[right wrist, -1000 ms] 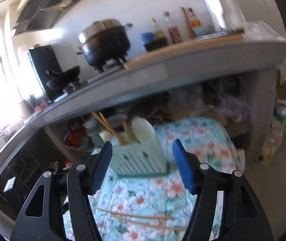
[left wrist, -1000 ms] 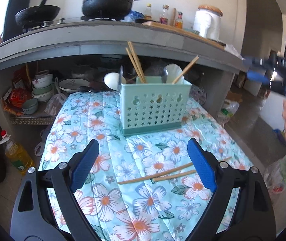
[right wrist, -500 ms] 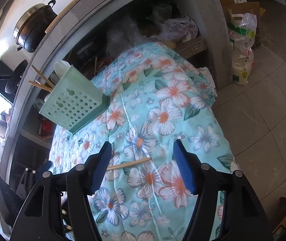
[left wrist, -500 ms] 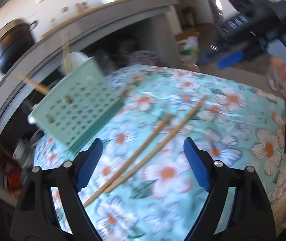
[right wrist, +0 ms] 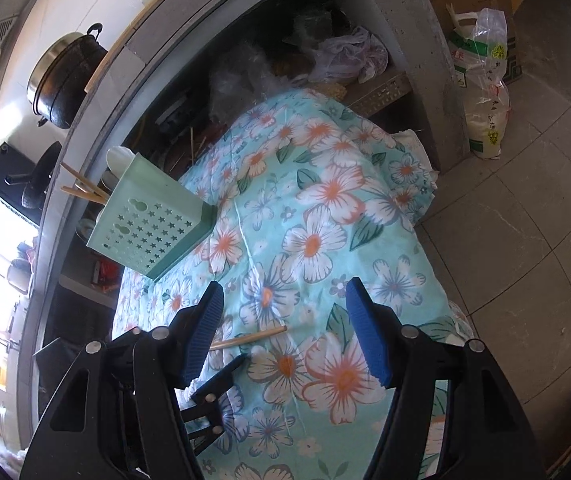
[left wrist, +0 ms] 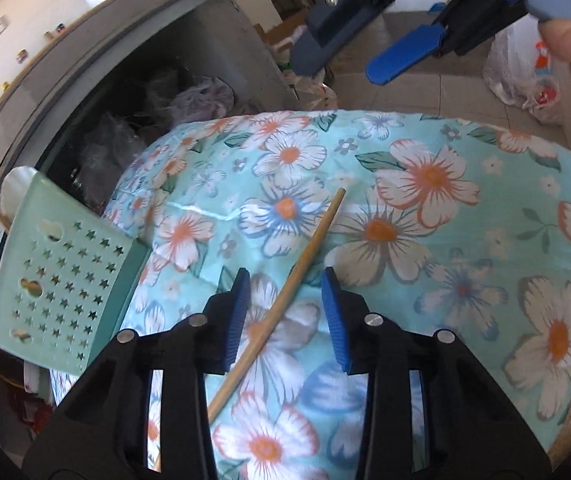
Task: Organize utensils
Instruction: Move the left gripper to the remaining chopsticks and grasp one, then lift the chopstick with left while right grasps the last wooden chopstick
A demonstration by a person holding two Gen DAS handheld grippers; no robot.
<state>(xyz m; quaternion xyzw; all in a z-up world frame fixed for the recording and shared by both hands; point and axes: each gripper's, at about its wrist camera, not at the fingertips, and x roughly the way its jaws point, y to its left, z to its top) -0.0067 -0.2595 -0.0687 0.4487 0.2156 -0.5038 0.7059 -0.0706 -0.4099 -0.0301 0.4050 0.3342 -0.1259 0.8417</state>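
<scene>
With its jaws spread around a chopstick point(left wrist: 297, 276) lying on the floral cloth point(left wrist: 465, 248), the left gripper point(left wrist: 285, 312) is preparing to pinch it for the green caddy point(left wrist: 61, 276), while the right gripper point(right wrist: 285, 332) is hovering spread and empty.

The left hand-held gripper point(left wrist: 285, 312) straddles a chopstick point(left wrist: 285, 292) on the floral cloth point(left wrist: 445, 240), jaws apart.

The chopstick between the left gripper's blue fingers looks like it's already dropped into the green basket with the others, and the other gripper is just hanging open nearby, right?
Not quite. In the left wrist view the chopstick lies flat on the floral cloth, between the fingers of the left gripper, well apart from the green basket. The rest stands: the right gripper hangs open nearby.
</scene>
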